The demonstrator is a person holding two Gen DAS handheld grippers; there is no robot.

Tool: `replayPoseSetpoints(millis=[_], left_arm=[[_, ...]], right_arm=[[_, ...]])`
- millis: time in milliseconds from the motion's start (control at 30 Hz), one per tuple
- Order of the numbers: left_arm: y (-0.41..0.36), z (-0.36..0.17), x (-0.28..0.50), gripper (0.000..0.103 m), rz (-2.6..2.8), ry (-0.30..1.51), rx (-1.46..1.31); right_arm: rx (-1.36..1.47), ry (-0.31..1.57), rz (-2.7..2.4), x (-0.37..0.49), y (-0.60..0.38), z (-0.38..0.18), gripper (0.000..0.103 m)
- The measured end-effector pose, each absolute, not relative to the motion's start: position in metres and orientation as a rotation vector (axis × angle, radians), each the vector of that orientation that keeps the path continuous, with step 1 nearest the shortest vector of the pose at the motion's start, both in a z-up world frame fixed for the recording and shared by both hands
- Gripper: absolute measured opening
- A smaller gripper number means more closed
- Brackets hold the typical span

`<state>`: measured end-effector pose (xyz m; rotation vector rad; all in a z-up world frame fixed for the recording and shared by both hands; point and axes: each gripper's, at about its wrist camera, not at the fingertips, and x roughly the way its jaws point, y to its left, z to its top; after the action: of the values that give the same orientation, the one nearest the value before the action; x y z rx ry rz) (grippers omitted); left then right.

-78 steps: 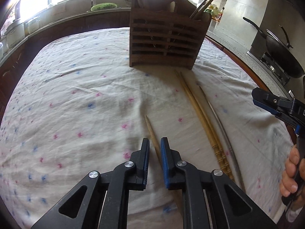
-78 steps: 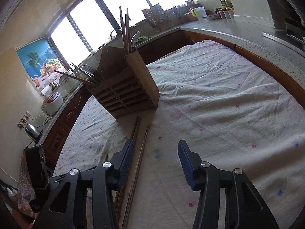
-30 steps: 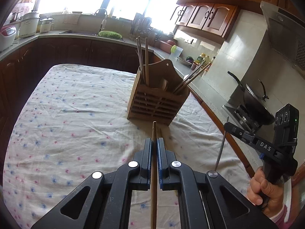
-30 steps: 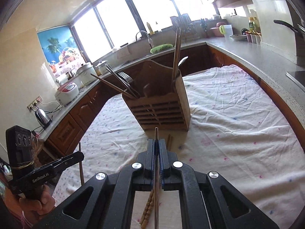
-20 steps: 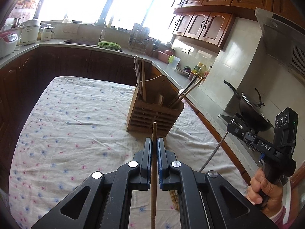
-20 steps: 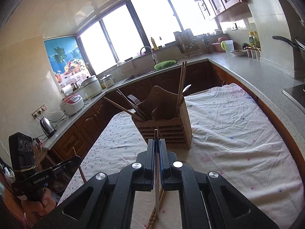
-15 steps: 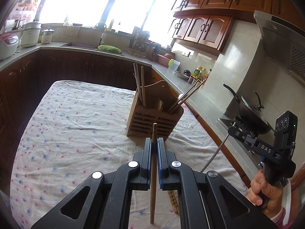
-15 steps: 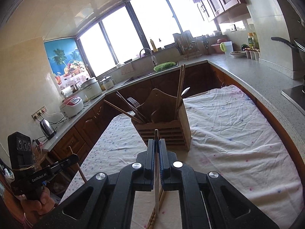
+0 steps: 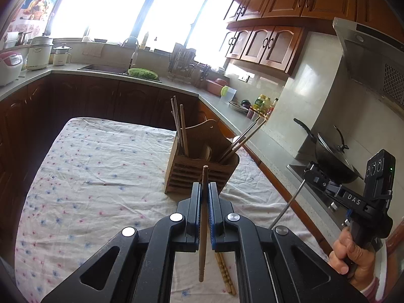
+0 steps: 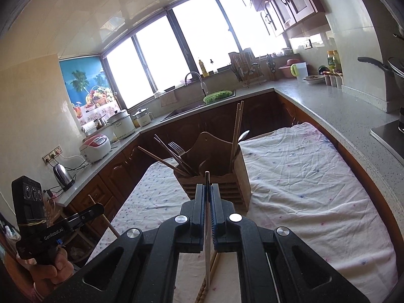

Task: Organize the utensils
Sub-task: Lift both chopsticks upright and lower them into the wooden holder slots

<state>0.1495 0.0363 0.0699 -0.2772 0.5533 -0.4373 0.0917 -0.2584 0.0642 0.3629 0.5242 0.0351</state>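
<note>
A slatted wooden utensil holder (image 9: 199,170) stands on the cloth-covered table (image 9: 101,166) and also shows in the right wrist view (image 10: 227,179), with chopsticks, a fork and a spoon in it. My left gripper (image 9: 205,189) is shut on a wooden chopstick (image 9: 203,222), held upright above the table, short of the holder. My right gripper (image 10: 207,192) is shut on a metal chopstick (image 10: 207,240), also held up in front of the holder. In the left wrist view the right gripper (image 9: 306,174) sits at the right with the metal chopstick (image 9: 285,207) hanging from it.
A pair of bamboo chopsticks (image 9: 224,272) lies on the cloth below my left gripper. A wok (image 9: 330,156) sits on the stove at the right. Counters with a sink, rice cookers (image 10: 96,147) and a kettle (image 10: 63,174) ring the table.
Both grippers closed on chopsticks from the cloth and lifted them. Over the last second both have risen further and drawn back, so the holder looks smaller and lower.
</note>
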Motion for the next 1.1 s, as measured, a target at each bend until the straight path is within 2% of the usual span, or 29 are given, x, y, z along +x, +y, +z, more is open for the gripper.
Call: replayPoseSetpoints(millis=[367,800,933,1100], left_arm=[[0.029,0.097,0.170,0.004,-0.433,0.472,-0.239],[0.015,0.153,0.230,0.004,-0.397,0.245,-0.214],[0.010,0.145,0.259,0.004,-0.369,0.204,-0.243],[-0.009,0.106,0.290,0.004,-0.347,0.209,-0.256]], right_arm=[[0.350,0.469,0.016,0.118,-0.270,0.083,0.004],[0.300,0.319,-0.039,0.177,-0.278,0.137,0.004],[0.281,0.269,-0.055,0.195,-0.281,0.142,0.004],[0.262,0.263,-0.089,0.214,-0.284,0.125,0.004]])
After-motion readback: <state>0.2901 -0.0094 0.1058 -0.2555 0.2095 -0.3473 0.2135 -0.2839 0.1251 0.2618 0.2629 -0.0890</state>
